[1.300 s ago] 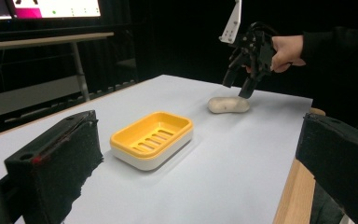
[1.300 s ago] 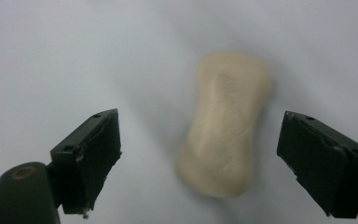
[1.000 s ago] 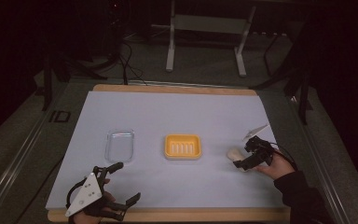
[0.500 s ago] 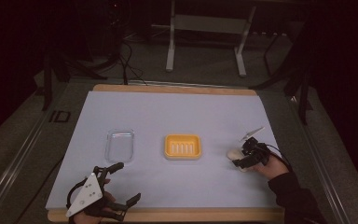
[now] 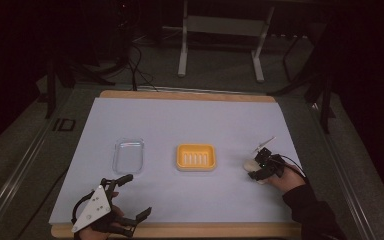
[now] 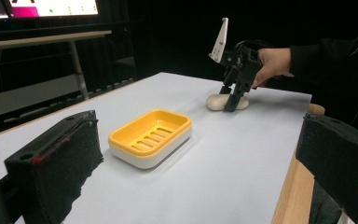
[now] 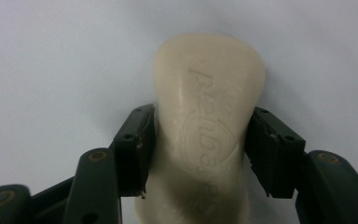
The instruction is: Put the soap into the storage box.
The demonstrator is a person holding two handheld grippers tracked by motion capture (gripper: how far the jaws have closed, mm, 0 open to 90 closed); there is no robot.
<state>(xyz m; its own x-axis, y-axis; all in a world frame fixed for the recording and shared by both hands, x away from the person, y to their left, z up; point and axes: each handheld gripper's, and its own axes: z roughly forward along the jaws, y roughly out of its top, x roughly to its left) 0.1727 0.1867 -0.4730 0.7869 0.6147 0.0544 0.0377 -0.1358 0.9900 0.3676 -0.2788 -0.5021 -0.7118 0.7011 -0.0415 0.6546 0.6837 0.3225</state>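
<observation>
A cream bar of soap (image 7: 209, 107) lies on the white table cover at the right, stamped with raised lettering. My right gripper (image 5: 259, 172) comes down on it from above, and its two jaws press against the bar's long sides. In the left gripper view the soap (image 6: 216, 101) sticks out from under that gripper (image 6: 230, 100), which a hand holds. A yellow soap dish (image 5: 196, 157) with a slotted insert sits at the table's middle, about a hand's width left of the soap. My left gripper (image 5: 136, 196) rests open near the front left edge, holding nothing.
A clear plastic tray (image 5: 128, 155) lies left of the yellow dish (image 6: 151, 135). The wooden table edge (image 5: 180, 231) runs along the front. Metal stand legs (image 5: 220, 45) and cables are on the floor beyond the table's far side.
The right gripper has lowered and shifted slightly left onto the soap, its jaws now against the bar's sides. The left gripper has stayed in place.
</observation>
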